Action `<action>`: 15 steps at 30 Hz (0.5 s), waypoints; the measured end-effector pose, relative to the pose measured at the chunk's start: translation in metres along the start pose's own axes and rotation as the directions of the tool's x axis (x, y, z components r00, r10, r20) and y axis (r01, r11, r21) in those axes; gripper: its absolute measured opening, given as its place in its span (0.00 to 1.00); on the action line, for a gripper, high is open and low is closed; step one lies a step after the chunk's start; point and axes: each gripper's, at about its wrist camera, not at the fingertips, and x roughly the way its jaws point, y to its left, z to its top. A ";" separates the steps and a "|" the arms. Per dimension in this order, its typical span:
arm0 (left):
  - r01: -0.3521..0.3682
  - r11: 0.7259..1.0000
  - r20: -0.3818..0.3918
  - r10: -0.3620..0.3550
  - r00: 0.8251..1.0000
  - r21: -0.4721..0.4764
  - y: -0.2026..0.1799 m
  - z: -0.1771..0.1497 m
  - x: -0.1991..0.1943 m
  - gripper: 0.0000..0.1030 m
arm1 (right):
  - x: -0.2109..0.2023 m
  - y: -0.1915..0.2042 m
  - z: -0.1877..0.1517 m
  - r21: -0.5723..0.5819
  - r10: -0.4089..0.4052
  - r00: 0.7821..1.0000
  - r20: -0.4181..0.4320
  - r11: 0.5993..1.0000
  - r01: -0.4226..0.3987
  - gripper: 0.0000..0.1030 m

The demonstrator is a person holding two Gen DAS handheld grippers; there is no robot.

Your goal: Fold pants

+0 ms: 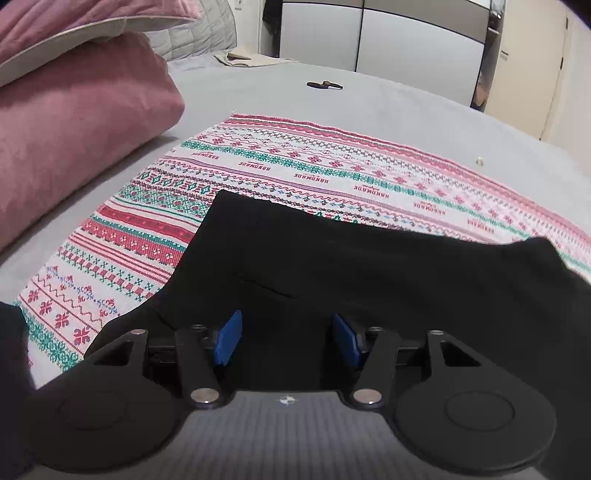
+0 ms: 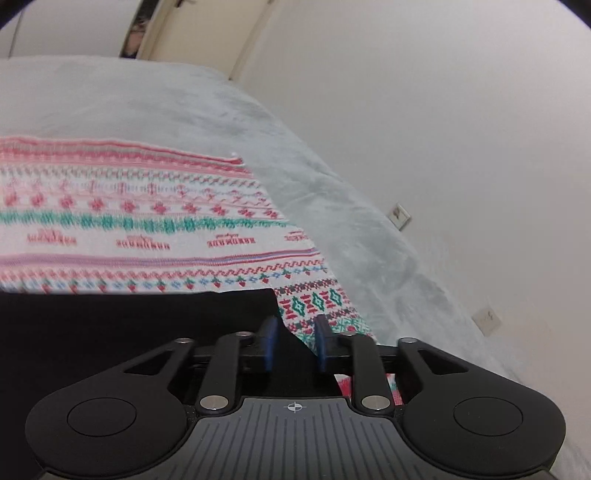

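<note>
A: Where are the black pants (image 1: 332, 266)?

B: Spread on a patterned cloth (image 1: 295, 166) with red, green and white bands, which itself lies on the grey bed (image 1: 369, 99); in the left wrist view the dark fabric fills the near middle, one straight edge running across the cloth and a corner toward the far left.

A: And the left hand-held gripper (image 1: 286, 338)?

B: Released; its blue pads (image 1: 229, 338) stand well apart with black fabric showing between them, nothing pinched.

A: The right hand-held gripper (image 2: 293, 343)?

B: Also parted, though by a narrower gap; it sits over the pants' edge (image 2: 147, 321), the left pad above black fabric, the right pad above the patterned cloth (image 2: 147, 221); whether it touches the fabric I cannot tell, the view being blurred.

A: Anything else about?

B: Pink pillows (image 1: 74, 129) stacked at the left of the bed; a small dark object (image 1: 325, 85) far off on the cover; wardrobe doors (image 1: 369, 33) behind; a pale wall (image 2: 443, 129) on the right side.
</note>
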 end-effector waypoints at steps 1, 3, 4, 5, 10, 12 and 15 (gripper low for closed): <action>0.012 1.000 -0.004 -0.012 1.000 -0.015 0.003 0.001 -0.002 0.76 | -0.011 -0.003 0.002 0.022 0.022 1.000 0.019 1.000 -0.022 0.32; 0.038 0.998 -0.007 -0.038 0.999 -0.044 0.008 0.004 -0.006 0.76 | -0.036 -0.004 0.008 0.021 0.036 0.997 0.071 0.999 -0.038 0.43; 0.045 0.997 -0.001 -0.045 0.999 -0.059 0.012 0.006 -0.009 0.76 | -0.050 -0.002 0.010 0.019 0.039 0.995 0.089 0.999 -0.041 0.51; 0.051 0.996 0.007 -0.050 0.999 -0.072 0.016 0.008 -0.011 0.76 | -0.063 0.001 0.013 0.016 0.061 0.993 0.098 0.998 -0.063 0.55; 0.068 0.988 0.029 -0.065 0.997 -0.141 0.041 0.016 -0.022 0.76 | -0.134 0.045 0.008 -0.040 0.357 0.932 0.061 0.934 -0.355 0.55; 0.061 0.981 0.029 -0.056 0.998 -0.186 0.057 0.019 -0.024 0.76 | -0.165 0.079 -0.004 -0.117 0.472 0.881 0.032 0.877 -0.466 0.55; 0.063 0.955 0.033 -0.056 0.998 -0.289 0.089 0.023 -0.029 0.76 | -0.211 0.137 -0.027 -0.246 0.580 0.814 -0.038 0.784 -0.570 0.55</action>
